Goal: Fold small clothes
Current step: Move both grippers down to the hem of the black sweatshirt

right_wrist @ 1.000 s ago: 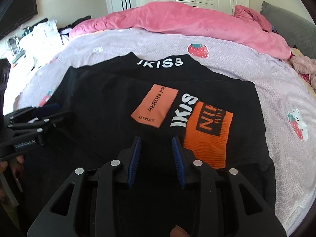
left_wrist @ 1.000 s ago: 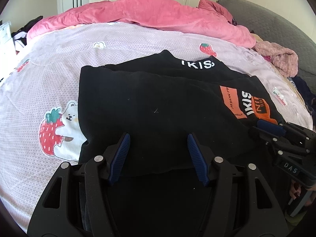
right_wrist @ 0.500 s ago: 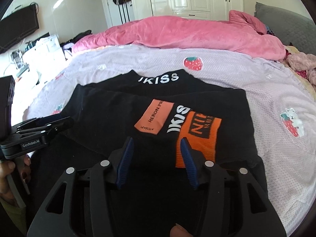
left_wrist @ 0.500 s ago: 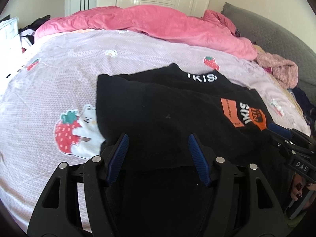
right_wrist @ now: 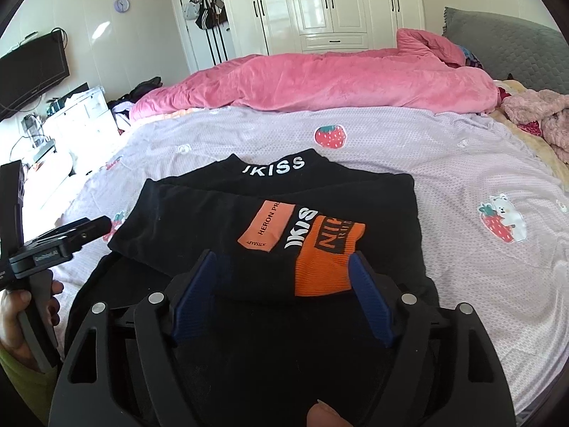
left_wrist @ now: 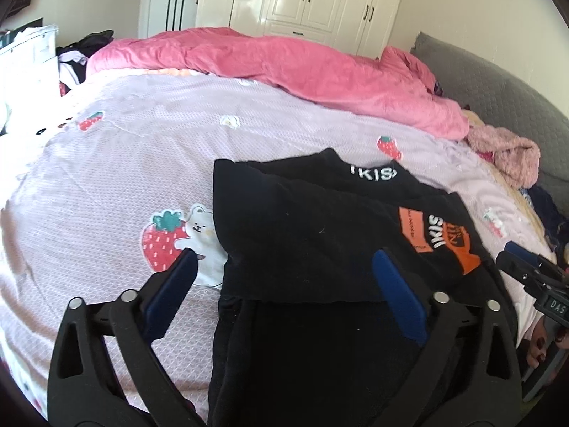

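While both jaw pairs are opening with nothing pinched, lift left hand-held gripper and right hand-held gripper clear of black garment folded on bed, avoiding snagging fold.

One black garment lies folded on one lilac bedsheet. It carries two orange patches and two white "IKISS" prints. One pink quilt lies bunched along the far side, beside one fuzzy pink garment. Two grippers are in view, the left gripper and the right gripper. One white wardrobe, one wall clock and one television stand behind.
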### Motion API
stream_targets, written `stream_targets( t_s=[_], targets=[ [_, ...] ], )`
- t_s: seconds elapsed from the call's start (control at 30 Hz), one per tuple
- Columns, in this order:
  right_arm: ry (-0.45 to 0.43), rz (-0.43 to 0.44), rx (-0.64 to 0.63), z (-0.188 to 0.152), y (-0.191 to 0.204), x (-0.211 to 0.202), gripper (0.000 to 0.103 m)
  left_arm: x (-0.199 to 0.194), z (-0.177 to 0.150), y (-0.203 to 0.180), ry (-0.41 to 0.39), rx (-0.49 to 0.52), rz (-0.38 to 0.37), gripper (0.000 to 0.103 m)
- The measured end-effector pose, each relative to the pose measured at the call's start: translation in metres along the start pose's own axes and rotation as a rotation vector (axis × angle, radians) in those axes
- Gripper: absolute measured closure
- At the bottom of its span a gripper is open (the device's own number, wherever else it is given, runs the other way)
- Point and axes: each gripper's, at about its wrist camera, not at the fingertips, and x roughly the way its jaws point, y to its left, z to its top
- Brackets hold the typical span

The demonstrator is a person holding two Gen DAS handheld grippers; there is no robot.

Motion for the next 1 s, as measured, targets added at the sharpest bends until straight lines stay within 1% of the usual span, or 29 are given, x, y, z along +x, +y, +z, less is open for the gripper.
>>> stream_targets(
  t_s=[0.2, 0.47, 0.67, 1.0],
  targets=[
    [-0.012, -0.009, 0.011, -0.004, -0.009, -0.019, 0.028, -0.020, -0.006, 0.006, -0.025, -0.018, 0.013, 0.010],
    [-0.013, -0.037, 0.029, -0.018, -0.028, -0.045, 0.028, -0.054, -0.022, 0.026, -0.047, -0.068, 0.042, 0.010],
    [-0.008, -0.058, 0.044, -0.032, -0.044, -0.064, 0.028, -0.075, -0.032, 0.031, -0.056, -0.055, 0.064, 0.010],
    [0.022, -0.103, 0.055, -0.061, -0.066, -0.090, 0.028, -0.100, -0.056, 0.044, -0.032, -0.062, 0.114, 0.010]
  ],
)
